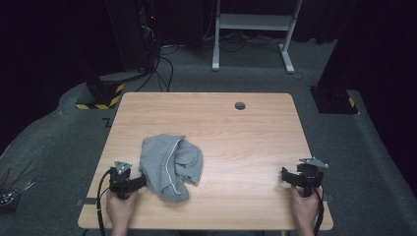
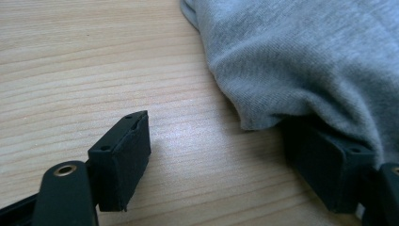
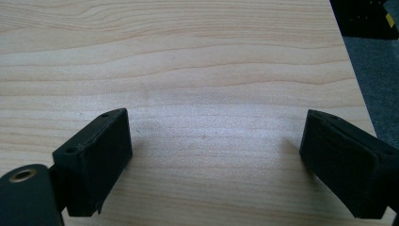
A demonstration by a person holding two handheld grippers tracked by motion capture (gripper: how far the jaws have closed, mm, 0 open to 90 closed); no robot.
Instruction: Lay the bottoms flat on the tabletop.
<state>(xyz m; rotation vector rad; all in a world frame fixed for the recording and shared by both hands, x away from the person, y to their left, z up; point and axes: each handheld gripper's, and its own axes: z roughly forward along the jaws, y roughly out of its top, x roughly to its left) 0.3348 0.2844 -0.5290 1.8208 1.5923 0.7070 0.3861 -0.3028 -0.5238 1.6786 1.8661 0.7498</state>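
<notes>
seen from the high view: wooden table (image 1: 236, 128), grey cloth (image 1: 169, 164) crumpled in a heap at about 8 o'clock from the table's middle, with a thin white seam running down its centre. left gripper (image 1: 142, 181) low at 7 o'clock near the front edge, held in the left hand (image 1: 120, 209), tips at the cloth's lower left hem. right gripper (image 1: 284, 174) at 4 o'clock by the right edge, held in the right hand (image 1: 304, 209), well apart from the cloth, bare wood between. small round grey plug (image 1: 240, 105) set into the tabletop at 12 o'clock near the far edge. beyond the table, grey carpet (image 1: 196, 73), a white desk frame (image 1: 253, 29) at 12 o'clock and a yellow-and-black striped base (image 1: 101, 96) at 10 o'clock.

from the left gripper view: left gripper (image 2: 235, 155) spread wide, not gripping; one jaw on bare wood at 7 o'clock, the other at 4 o'clock tucked beneath the overhanging fold of the cloth (image 2: 301, 61), fabric draped on its top; wood grain open between the two. whether the pad presses the fabric: cannot tell.

from the right gripper view: right gripper (image 3: 216, 150) spread wide and holding nothing, jaws at 7 and 4 o'clock, plain table (image 3: 197, 61) between them, table edge and carpet at 2 o'clock.
</notes>
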